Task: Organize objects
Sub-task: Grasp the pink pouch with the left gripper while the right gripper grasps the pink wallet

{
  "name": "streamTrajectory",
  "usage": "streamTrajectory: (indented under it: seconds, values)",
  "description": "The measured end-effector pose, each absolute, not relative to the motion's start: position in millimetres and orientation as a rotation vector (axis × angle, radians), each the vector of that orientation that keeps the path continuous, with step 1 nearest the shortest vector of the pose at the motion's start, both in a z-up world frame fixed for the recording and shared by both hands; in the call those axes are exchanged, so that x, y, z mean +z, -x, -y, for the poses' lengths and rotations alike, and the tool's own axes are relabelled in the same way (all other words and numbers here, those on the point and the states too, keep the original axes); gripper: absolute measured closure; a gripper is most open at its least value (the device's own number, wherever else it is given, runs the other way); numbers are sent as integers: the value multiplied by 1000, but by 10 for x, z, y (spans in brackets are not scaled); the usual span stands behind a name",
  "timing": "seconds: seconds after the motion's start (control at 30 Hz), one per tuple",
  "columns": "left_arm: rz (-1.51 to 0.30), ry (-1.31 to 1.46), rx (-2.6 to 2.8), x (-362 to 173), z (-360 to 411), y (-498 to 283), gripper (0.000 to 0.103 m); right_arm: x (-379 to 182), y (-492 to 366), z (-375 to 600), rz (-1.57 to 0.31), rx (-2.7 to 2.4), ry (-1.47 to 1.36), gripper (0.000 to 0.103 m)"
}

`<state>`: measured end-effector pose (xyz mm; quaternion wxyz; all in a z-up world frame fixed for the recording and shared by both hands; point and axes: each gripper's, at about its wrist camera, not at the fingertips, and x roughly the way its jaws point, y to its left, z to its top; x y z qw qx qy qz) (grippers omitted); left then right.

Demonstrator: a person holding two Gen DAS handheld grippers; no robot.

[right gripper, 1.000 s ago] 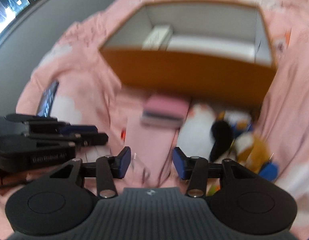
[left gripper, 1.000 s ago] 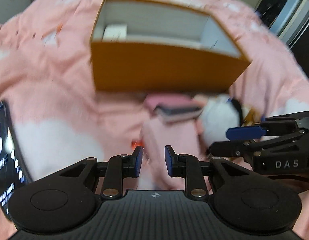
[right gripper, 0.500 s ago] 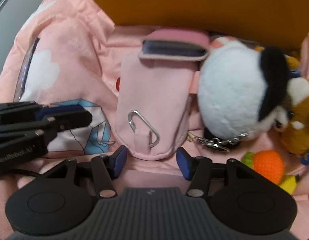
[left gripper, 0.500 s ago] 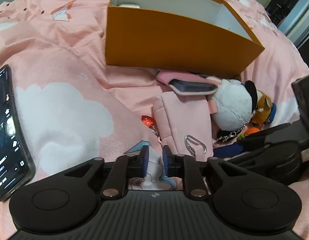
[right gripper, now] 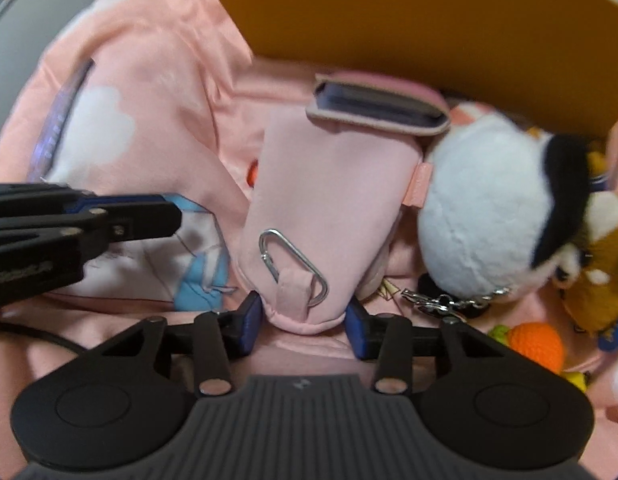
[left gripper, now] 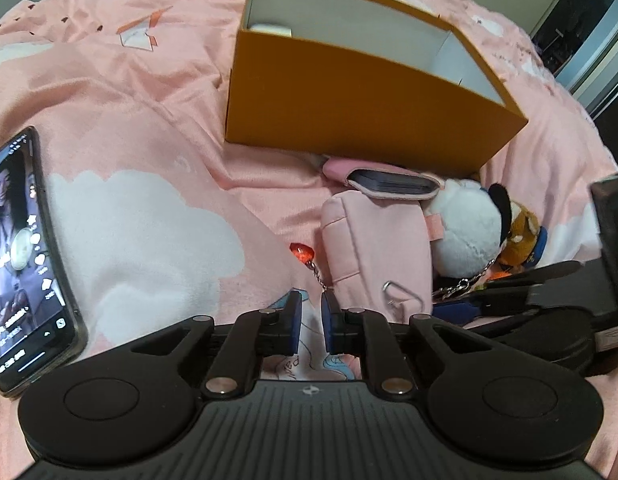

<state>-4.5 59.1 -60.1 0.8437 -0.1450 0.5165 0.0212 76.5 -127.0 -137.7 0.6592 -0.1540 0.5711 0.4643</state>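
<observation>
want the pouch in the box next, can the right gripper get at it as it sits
Probably yes. The right gripper has its jaws either side of the pouch's near end and they are closing. Nothing lies on that end; the plush leans on its far side.

My grippers' bodies are matt black plastic with ribbed tops. The pink pouch (right gripper: pixel 333 184) is soft matt cloth, its carabiner (right gripper: pixel 293 264) shiny metal. The orange box (left gripper: pixel 361 96) looks like smooth matt cardboard, white inside. The plush toy (right gripper: pixel 481 216) is fuzzy, the phone (left gripper: pixel 21 256) glossy, and the bedsheet (left gripper: pixel 129 128) wrinkly cotton-looking cloth.
</observation>
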Motion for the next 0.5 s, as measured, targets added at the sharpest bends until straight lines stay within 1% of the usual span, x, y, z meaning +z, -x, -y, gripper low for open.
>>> streamTrajectory:
  seconds: [0.17, 0.3, 0.37, 0.5]
  values:
    - [-1067, 291, 37, -541, -579, 123, 86, -1003, -730, 1466, -1177, 1078, 260, 58]
    - [-1043, 256, 13, -493, -506, 157, 86, -825, -717, 1498, -1113, 1094, 203, 58]
    - [-1028, 244, 0, -466, -481, 173, 86, -743, -738, 1526, -1110, 1115, 166, 58]
    - [-1013, 216, -36, -433, -428, 207, 85, -698, -807, 1539, -1175, 1140, 97, 58]
